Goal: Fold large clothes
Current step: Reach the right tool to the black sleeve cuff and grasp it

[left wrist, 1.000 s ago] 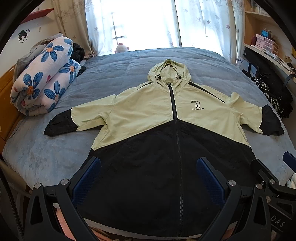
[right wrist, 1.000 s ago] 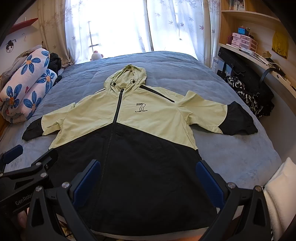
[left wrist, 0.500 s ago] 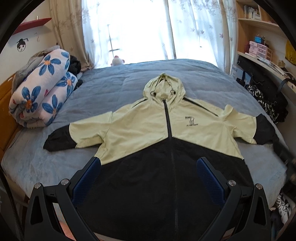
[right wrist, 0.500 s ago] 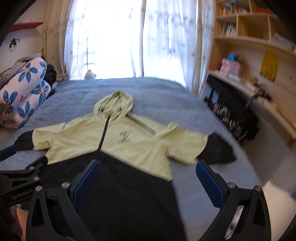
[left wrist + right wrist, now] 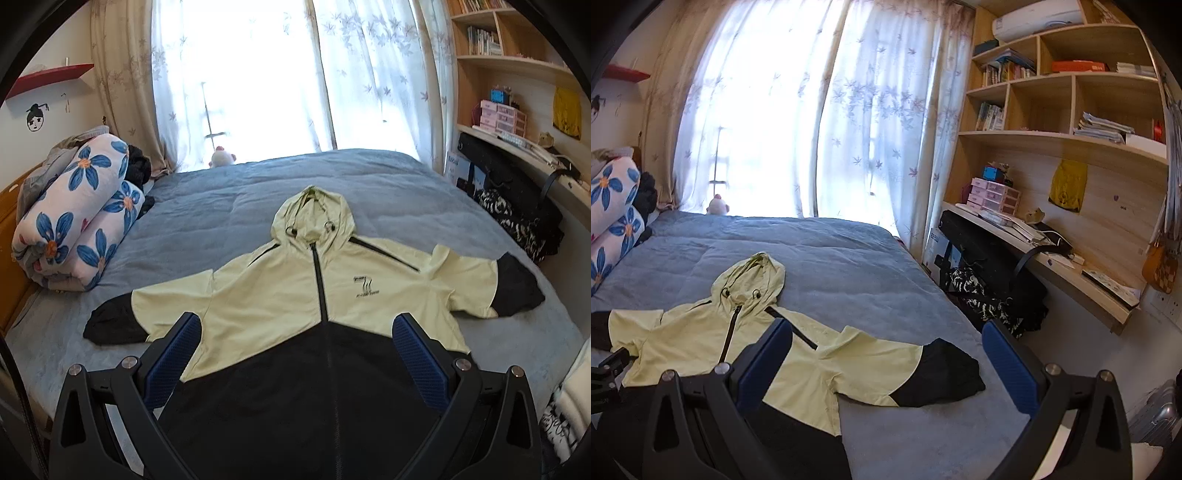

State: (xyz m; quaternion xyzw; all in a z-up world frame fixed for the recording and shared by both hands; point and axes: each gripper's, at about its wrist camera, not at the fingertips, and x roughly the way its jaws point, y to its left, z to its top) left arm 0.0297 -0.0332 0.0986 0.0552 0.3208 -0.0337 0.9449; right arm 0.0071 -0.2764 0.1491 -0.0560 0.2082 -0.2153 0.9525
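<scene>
A hooded jacket [image 5: 295, 295], pale yellow on top and black below, lies flat and zipped on the grey-blue bed [image 5: 221, 206], sleeves spread out, hood toward the window. My left gripper [image 5: 295, 325] is open and empty above the jacket's middle. My right gripper [image 5: 886, 332] is open and empty above the jacket's right sleeve [image 5: 886, 373], whose black cuff [image 5: 942, 373] lies near the bed's right edge. The jacket also shows in the right wrist view [image 5: 701, 339].
A rolled flowered quilt [image 5: 74, 229] lies at the bed's left side. A small plush toy [image 5: 221, 158] sits by the curtained window. A desk [image 5: 1052, 258], shelves and black bags [image 5: 990, 295] stand right of the bed. The left gripper's body [image 5: 605, 373] shows at the left edge.
Both grippers have risen and tilted up, so more of the room shows. The right gripper has swung right toward the right sleeve. The jacket has not moved.
</scene>
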